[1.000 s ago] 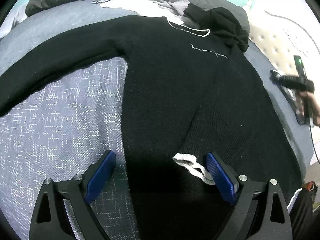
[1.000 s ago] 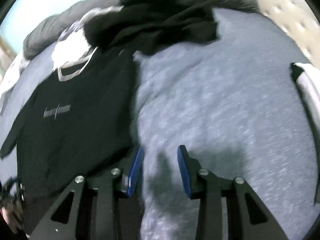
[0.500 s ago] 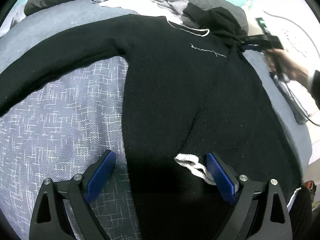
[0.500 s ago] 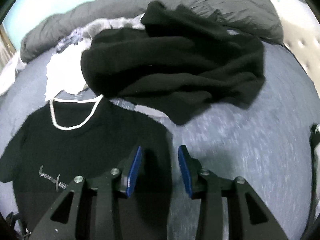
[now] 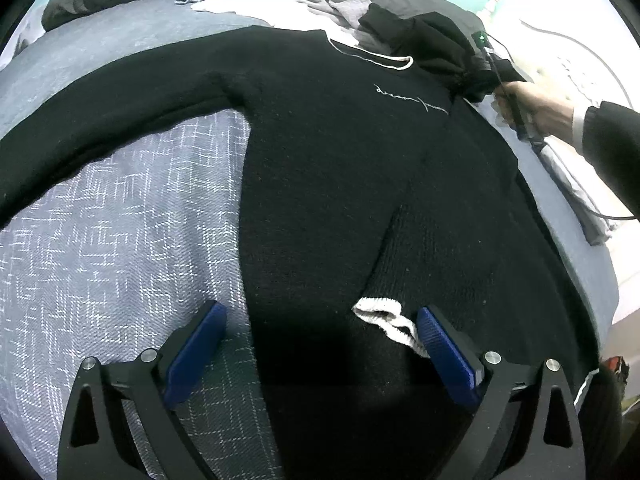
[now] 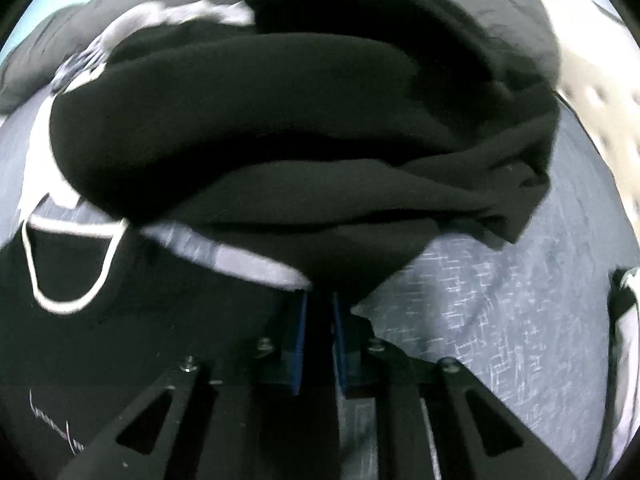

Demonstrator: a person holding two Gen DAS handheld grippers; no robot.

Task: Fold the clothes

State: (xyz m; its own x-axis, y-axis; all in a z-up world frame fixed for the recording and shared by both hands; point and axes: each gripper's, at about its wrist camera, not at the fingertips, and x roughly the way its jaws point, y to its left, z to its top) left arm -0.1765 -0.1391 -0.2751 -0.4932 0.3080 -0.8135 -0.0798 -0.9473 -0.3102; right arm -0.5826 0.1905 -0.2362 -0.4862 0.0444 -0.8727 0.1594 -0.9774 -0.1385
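two tools: the left tool [image 5: 320, 354] hovers spread over the black sweater [image 5: 340, 168] lying flat on the bed [image 5: 120, 216]; soft, limp knit, best pinched at hem or cuff [image 5: 386, 320]. the right tool [image 6: 319, 330] pinches a crumpled black garment [image 6: 304, 120].

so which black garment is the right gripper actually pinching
The crumpled black garment beyond the collar, clamped in the right gripper. The black sweater with white neckline trim and script lies spread flat.
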